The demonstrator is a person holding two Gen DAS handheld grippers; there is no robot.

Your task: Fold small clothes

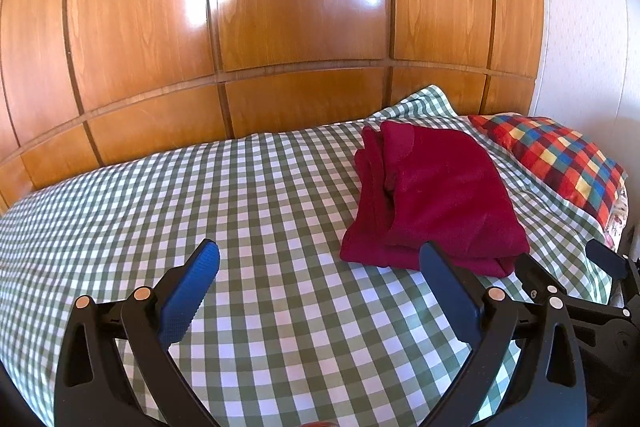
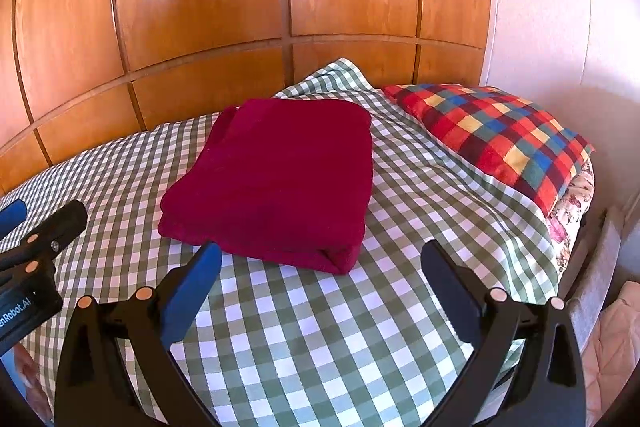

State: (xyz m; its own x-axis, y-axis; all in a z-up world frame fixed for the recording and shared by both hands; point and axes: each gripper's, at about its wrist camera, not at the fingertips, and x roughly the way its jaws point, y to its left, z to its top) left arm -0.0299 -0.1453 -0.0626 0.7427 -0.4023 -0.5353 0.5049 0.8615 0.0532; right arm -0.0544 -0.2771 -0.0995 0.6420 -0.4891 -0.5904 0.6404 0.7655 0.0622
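A dark red garment (image 1: 436, 195) lies folded into a thick rectangle on the green-and-white checked bedcover (image 1: 256, 211). In the right wrist view the garment (image 2: 276, 179) sits just beyond the fingertips. My left gripper (image 1: 320, 259) is open and empty, above the cover, with the garment just past its right finger. My right gripper (image 2: 322, 255) is open and empty, just short of the garment's near edge. The right gripper also shows at the right edge of the left wrist view (image 1: 600, 267), and the left gripper at the left edge of the right wrist view (image 2: 44, 223).
A multicoloured checked pillow (image 2: 492, 135) lies to the right of the garment. A glossy wooden panelled wall (image 2: 240, 7) stands behind the bed. The bed's right edge (image 2: 568, 247) drops off beside a white wall.
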